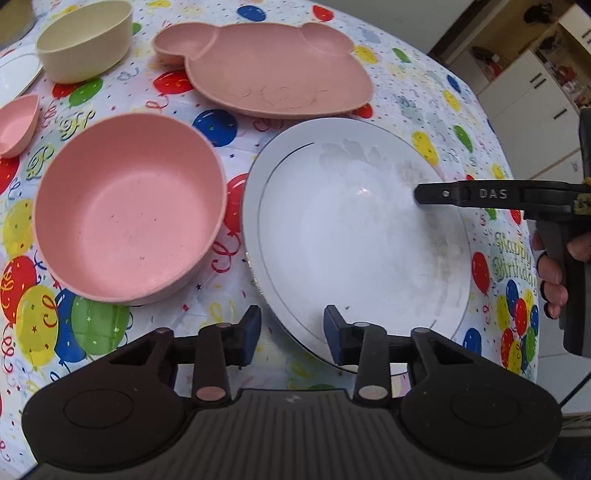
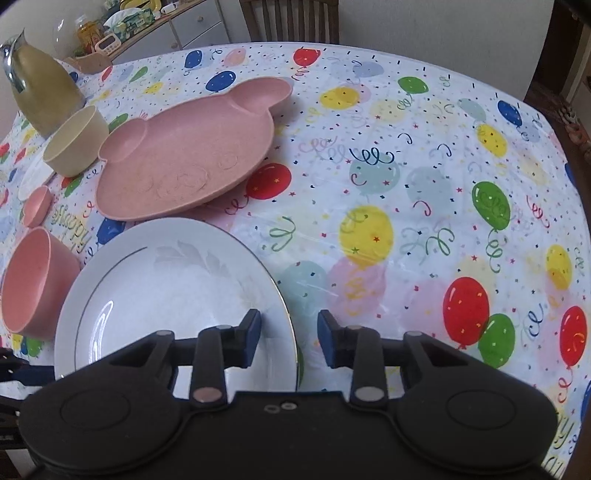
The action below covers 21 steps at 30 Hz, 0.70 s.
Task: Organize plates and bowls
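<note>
A white plate (image 1: 351, 229) with a thin silver line lies on the balloon tablecloth (image 1: 436, 122). My left gripper (image 1: 293, 326) straddles its near rim, one blue pad over the plate and one outside, open with gaps on both sides. My right gripper (image 2: 290, 328) straddles the white plate (image 2: 166, 288) at its opposite rim in the same way, also open; its finger (image 1: 443, 194) shows over the plate in the left wrist view. A large pink bowl (image 1: 129, 206) stands just left of the plate. Behind them lies a pink bear-shaped divided plate (image 1: 273, 70).
A cream bowl (image 1: 85, 40), a small pink bowl (image 1: 16, 123) and a further white dish (image 1: 14, 72) sit at the far left. A glass jug of yellowish liquid (image 2: 40, 88) stands beyond the cream bowl. A chair (image 2: 291, 18) stands behind the table. A hand (image 1: 554, 273) holds the right gripper.
</note>
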{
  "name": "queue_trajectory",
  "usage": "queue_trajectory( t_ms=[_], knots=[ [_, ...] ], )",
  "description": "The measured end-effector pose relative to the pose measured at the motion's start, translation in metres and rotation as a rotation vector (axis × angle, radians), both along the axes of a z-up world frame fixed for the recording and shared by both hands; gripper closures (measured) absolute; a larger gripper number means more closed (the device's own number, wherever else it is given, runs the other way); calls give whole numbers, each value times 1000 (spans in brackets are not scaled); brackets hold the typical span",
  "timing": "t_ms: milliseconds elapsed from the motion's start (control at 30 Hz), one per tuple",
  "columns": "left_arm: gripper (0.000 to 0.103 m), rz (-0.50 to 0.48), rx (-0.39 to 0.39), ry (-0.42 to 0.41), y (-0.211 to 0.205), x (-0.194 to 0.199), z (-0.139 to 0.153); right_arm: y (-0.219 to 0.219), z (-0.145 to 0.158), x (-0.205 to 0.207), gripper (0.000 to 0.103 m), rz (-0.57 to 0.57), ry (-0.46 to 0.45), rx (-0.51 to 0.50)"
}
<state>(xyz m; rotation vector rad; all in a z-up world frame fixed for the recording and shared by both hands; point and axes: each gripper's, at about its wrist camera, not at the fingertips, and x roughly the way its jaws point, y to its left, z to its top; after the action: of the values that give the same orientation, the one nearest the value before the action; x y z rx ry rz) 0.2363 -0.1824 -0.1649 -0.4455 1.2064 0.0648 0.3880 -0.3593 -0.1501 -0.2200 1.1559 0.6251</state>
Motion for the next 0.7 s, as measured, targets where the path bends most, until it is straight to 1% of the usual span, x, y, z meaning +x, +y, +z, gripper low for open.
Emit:
queue_trajectory(
  t_ms=[67,167,400,600,700],
  knots=[
    [74,11,-1,-5,1,-1,-2,0,1,0,85,-4,12,19],
    [84,23,-12,-13,4,0,-4,1,2,-3,86,-3,6,16],
    [85,-10,5,-30,5,-4,-3,-6,6,-17,90,-16,-10,16],
    [85,-80,-12,-28,9,-23,-1,-16,6,-48,91,-44,4,14],
    [85,-123,-14,-34,13,-37,3,-20,6,-71,91,-70,17,12]
  ],
)
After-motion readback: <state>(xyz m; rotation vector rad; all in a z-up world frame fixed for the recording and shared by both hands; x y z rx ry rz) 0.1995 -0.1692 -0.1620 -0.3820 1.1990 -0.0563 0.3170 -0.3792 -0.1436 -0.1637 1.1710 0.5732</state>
